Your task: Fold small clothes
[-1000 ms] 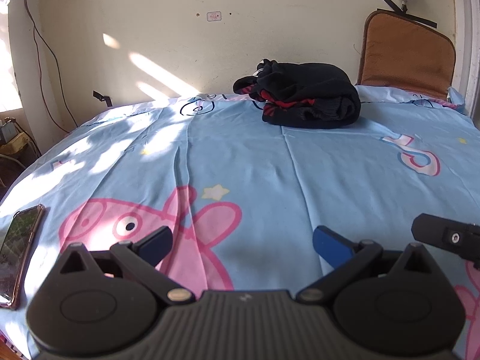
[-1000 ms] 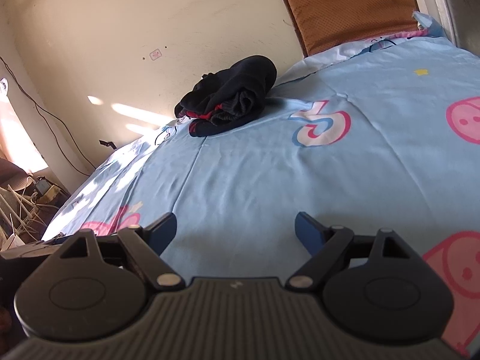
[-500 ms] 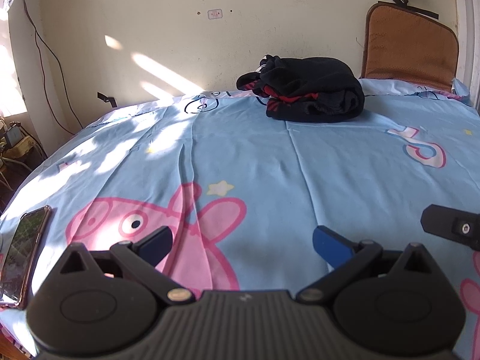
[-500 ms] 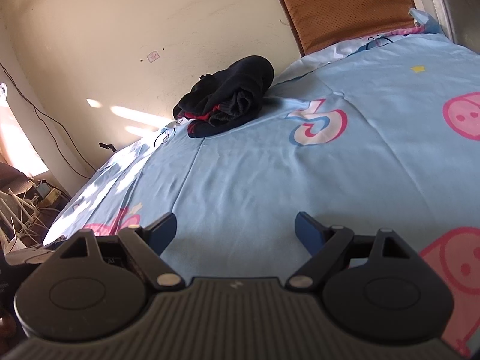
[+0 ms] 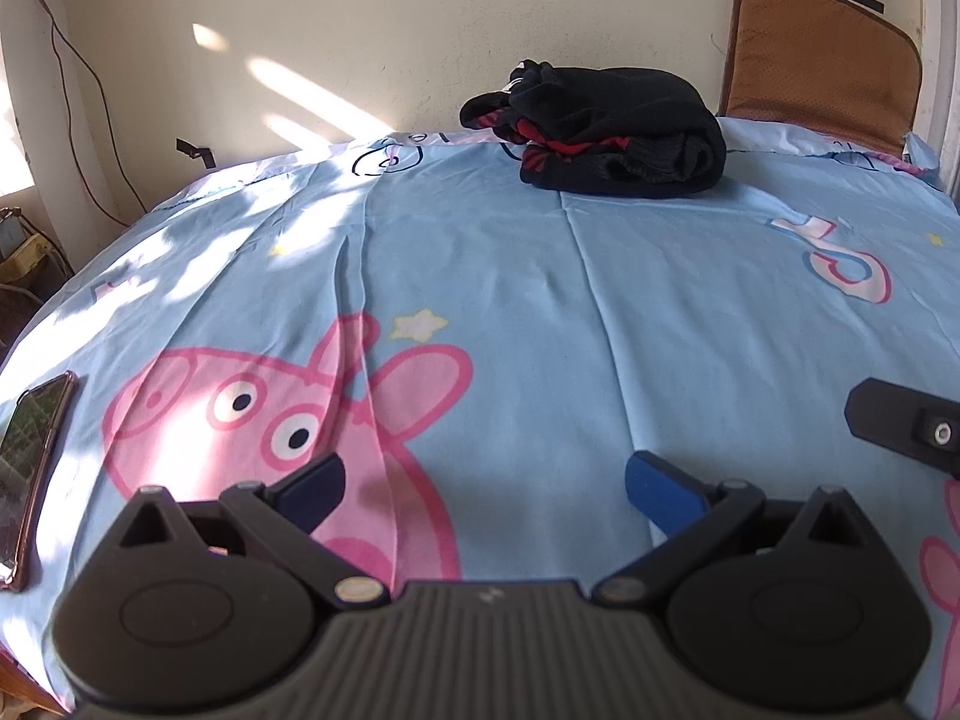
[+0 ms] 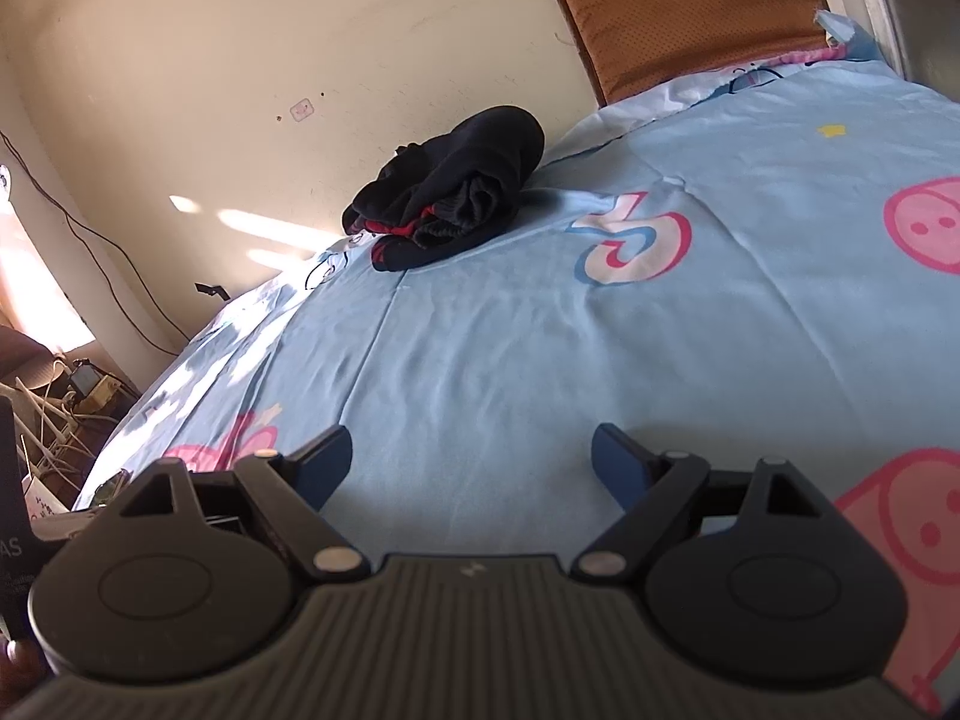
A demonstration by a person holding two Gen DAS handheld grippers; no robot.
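i see my left gripper point(image 5: 483, 486) held low and roughly level, jaws spread wide, nothing between the blue fingertips point(image 5: 657, 487). my right gripper point(image 6: 471, 459) is likewise spread wide and holding nothing, its view rolled to one side, so that wrist sits tilted. a black part of the right gripper point(image 5: 903, 425) shows at the right edge of the left wrist view, so i note the two units side by side and apart.

Phone point(image 5: 30, 468) cut by left edge; right tool point(image 5: 906, 429) mostly out of frame.
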